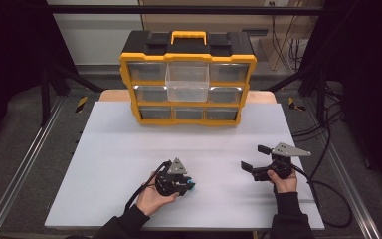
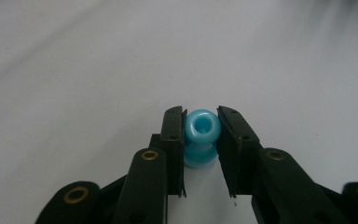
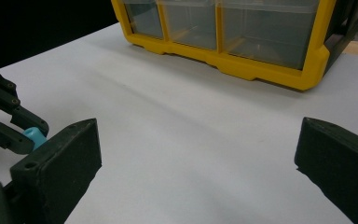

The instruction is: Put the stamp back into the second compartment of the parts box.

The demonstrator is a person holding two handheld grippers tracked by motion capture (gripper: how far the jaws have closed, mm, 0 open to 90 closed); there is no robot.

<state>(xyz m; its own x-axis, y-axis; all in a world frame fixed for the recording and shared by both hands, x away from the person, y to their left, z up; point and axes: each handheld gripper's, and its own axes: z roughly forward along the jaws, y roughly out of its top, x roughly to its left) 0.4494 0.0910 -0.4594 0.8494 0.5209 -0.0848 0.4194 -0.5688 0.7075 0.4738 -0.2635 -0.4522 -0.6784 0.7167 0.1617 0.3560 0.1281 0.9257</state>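
A small glossy blue spool-shaped piece (image 2: 201, 135) sits between the two black jaws of my left gripper (image 2: 201, 140), and both pads press on its sides just above the white table. In the high view the left gripper (image 1: 188, 186) lies low at the front centre with the blue piece (image 1: 192, 186) at its tip. The right gripper (image 1: 253, 157) is held to the right of it, jaws wide apart with nothing between them. The right gripper view looks between the jaws of my right gripper (image 3: 196, 154) and catches the blue piece (image 3: 35, 136) in the other gripper at far left.
A yellow and black drawer organizer (image 1: 188, 79) stands at the back of the white table (image 1: 119, 144). One clear drawer (image 1: 187, 82) in its middle column is pulled out. Its lower clear drawers (image 3: 256, 28) face the right gripper. Cables trail off the table's right side.
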